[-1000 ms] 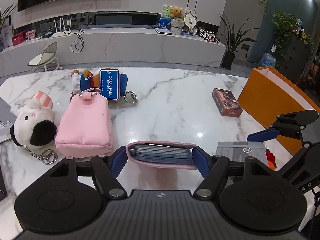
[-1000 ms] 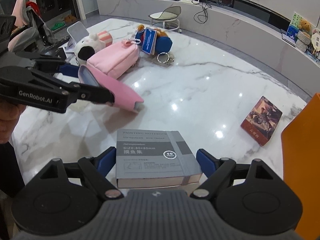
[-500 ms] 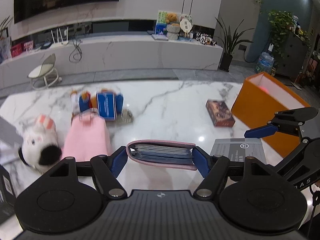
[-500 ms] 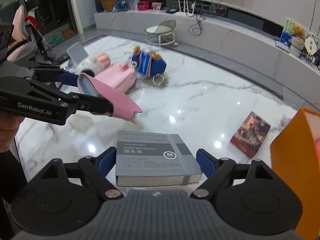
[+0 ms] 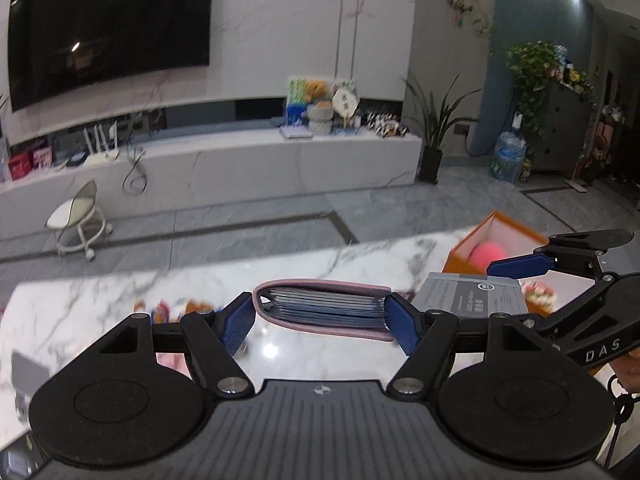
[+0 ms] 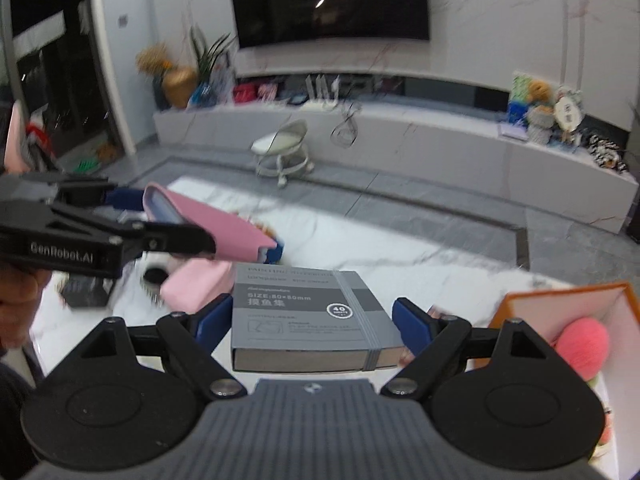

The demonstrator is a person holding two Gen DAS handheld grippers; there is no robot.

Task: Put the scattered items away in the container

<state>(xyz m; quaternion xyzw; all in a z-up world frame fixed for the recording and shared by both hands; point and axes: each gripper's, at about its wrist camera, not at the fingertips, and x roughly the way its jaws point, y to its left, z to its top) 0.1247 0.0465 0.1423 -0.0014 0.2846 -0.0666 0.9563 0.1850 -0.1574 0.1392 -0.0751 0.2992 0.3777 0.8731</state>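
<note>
My left gripper [image 5: 322, 322] is shut on a pink card wallet [image 5: 324, 308] and holds it high above the marble table [image 5: 80, 312]. My right gripper [image 6: 308, 320] is shut on a grey notebook [image 6: 308, 316], also raised. The notebook also shows in the left wrist view [image 5: 468, 300], and the wallet in the right wrist view [image 6: 216, 224]. The orange box [image 6: 560, 308] with white inside stands at the right, holding a pink ball [image 6: 584, 344]; it also shows in the left wrist view [image 5: 464, 256].
A pink pouch [image 6: 196, 284], a plush toy [image 6: 154, 276] and a blue plush [image 6: 276, 250] lie on the table at the left. A dark object [image 6: 86, 292] lies at the table's left edge. Beyond the table are floor, a small chair [image 6: 282, 148] and a long counter.
Both grippers have risen and tilted up with their loads; the table items sank low in view. The orange box's inside with the pink ball came into sight.
</note>
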